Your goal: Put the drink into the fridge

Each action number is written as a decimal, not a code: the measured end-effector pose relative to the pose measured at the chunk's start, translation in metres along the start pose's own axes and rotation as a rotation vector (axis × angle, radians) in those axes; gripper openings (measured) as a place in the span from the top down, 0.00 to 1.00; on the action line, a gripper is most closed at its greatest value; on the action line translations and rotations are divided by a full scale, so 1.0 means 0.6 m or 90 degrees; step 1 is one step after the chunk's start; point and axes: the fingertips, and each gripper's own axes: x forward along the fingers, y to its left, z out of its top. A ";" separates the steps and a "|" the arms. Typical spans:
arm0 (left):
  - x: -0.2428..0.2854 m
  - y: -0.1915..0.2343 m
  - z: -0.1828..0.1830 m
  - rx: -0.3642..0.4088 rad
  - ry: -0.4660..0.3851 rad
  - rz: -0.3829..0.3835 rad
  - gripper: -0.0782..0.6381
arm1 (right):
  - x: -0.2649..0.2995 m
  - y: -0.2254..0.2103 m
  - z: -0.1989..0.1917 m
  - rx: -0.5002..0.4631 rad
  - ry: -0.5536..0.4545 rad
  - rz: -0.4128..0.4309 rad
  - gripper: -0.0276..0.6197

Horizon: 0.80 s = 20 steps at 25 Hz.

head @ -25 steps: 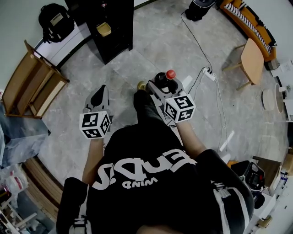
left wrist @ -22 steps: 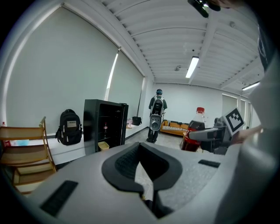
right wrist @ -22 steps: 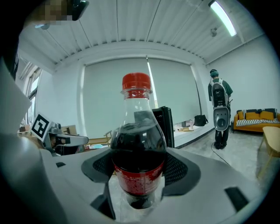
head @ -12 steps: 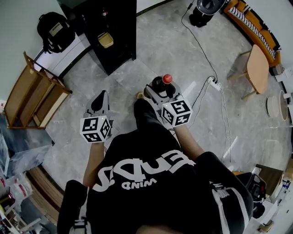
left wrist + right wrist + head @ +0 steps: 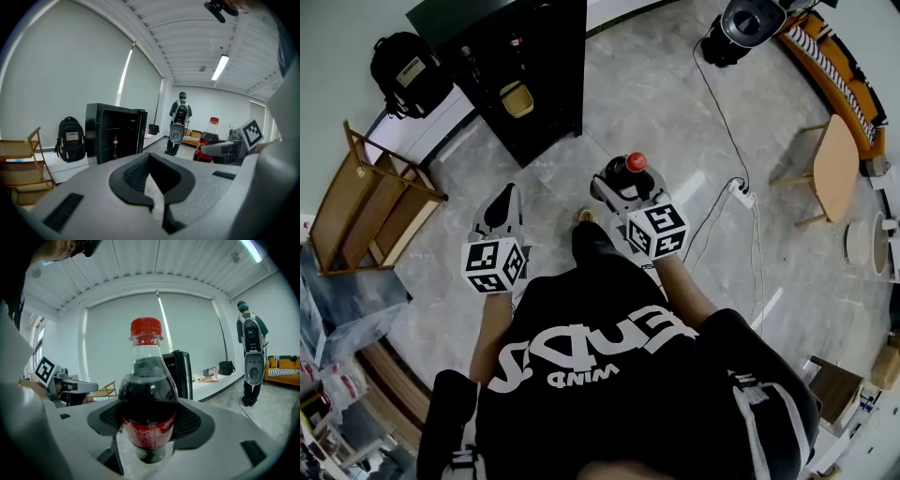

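Drink carried nearer the open fridge
Since a second ago the black fridge (image 5: 534,84) has drawn closer in the head view. The right gripper (image 5: 622,187) clamps the drink (image 5: 628,169) upright at its red label, short of the fridge: dark cola, red cap. The left gripper (image 5: 504,211) has its jaws together on nothing

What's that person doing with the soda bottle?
A person is holding a gripper in each hand. The right gripper is clamped around a dark drink bottle with a red cap, held upright. The left gripper is shut and holds nothing. The black fridge stands open ahead, across the floor, with another bottle on a shelf. The drink isn't in yet.
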 end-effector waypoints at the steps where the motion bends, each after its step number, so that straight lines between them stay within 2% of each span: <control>1: 0.018 0.002 0.009 -0.001 0.000 0.004 0.88 | 0.013 -0.013 0.008 -0.003 0.004 0.006 0.45; 11: 0.159 0.049 0.077 -0.017 -0.007 0.051 0.88 | 0.142 -0.105 0.073 -0.033 0.015 0.067 0.45; 20: 0.213 0.086 0.109 -0.020 -0.027 0.082 0.88 | 0.213 -0.134 0.091 -0.055 0.030 0.105 0.45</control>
